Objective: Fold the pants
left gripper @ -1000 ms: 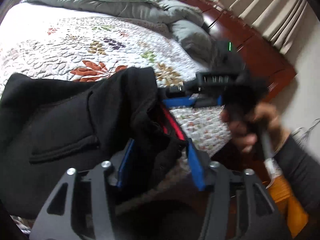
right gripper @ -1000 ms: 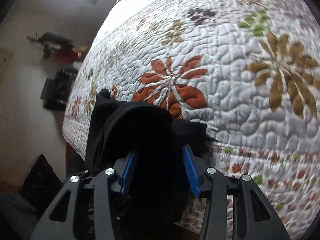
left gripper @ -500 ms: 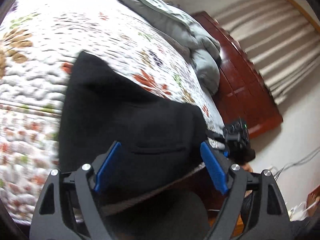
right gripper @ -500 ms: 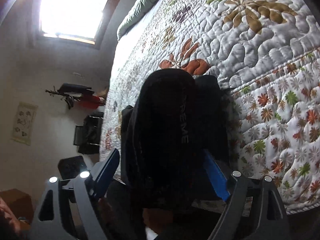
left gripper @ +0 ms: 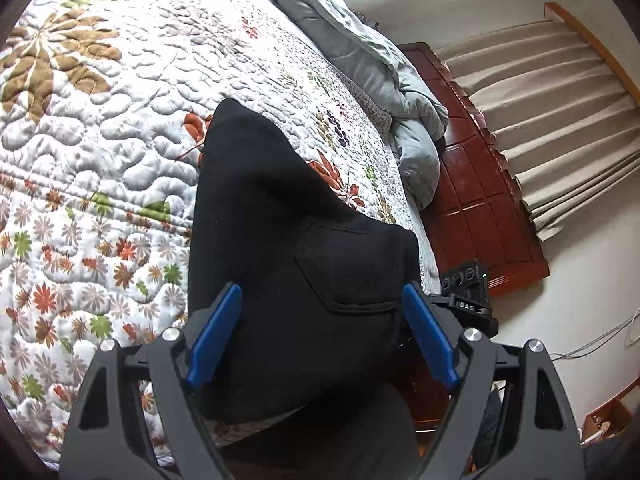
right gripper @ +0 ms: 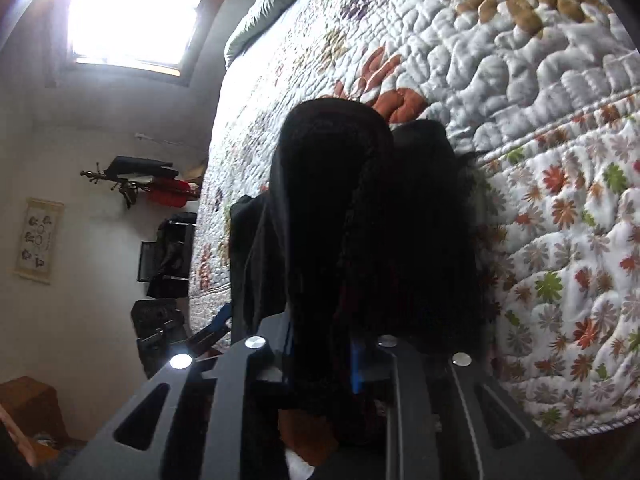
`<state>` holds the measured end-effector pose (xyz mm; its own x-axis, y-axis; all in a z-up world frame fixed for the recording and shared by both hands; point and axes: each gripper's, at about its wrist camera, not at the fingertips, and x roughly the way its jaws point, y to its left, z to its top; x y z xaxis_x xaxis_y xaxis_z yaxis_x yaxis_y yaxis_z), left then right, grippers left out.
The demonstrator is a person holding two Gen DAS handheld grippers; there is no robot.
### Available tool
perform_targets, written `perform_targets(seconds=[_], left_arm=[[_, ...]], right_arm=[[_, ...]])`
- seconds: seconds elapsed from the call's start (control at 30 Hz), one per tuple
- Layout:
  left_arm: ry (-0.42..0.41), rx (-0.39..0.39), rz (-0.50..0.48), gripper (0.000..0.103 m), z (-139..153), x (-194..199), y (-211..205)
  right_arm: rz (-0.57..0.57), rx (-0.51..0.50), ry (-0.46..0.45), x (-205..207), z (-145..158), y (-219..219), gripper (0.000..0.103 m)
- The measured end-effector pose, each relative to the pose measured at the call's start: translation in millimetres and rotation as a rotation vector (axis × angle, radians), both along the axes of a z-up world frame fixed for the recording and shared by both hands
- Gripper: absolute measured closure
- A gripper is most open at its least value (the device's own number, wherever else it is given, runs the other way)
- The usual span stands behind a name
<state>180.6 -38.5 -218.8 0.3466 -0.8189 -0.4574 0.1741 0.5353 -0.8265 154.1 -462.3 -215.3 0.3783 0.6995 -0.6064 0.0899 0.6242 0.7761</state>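
Black pants (left gripper: 280,220) lie in a heap on the flowered quilt (left gripper: 100,140) at the bed's near edge, a back pocket facing up. My left gripper (left gripper: 322,292) hovers open over them; its blue pads (left gripper: 216,332) stand wide on either side of the pocket and do not press the cloth. In the right wrist view the pants (right gripper: 360,200) fill the middle. My right gripper (right gripper: 322,344) is closing, and its jaws stand narrow with a bunch of the black fabric pinched between them. Only one blue pad (right gripper: 356,364) shows. Its black housing (left gripper: 468,292) sits beyond the pants' right edge.
A crumpled grey duvet (left gripper: 380,68) lies along the far side of the bed. A red-brown wooden bed end (left gripper: 480,200) and beige curtains (left gripper: 540,100) stand to the right, with cables on the floor. A bright window (right gripper: 132,12) and dark furniture are off the bed's other side.
My left gripper let go of the bunched fabric, opened wide and swung over the pocket side of the pants. My right gripper opened wide, then closed on the pants.
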Motion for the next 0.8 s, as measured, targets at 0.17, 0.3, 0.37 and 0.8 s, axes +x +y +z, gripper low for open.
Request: perform_targets(seconds=[0.17,0.3,0.37,0.8], left_arm=[[-0.006,-0.004,0.0,0.021,3.0,-2.0,-3.4],[-0.023,-0.003,-0.022,0.021,5.3,-5.5,-13.7],[-0.022,0.01,-0.028,0.021,3.0,-6.7,-18.8],[-0.123,-0.019,-0.059,0.014,42.2,12.7,-14.1]], right_arm=[[0.049,-0.131,-0.102,5.8,59.8,16.2,0.087],[0.002,-0.205,-0.14,-6.7,74.7,-3.9,0.087],[-0.051,-0.212,-0.037,-7.6,35.3,-20.4,0.087],[-0.145,-0.155,-0.052,-13.8,31.8,-42.3,0.057]])
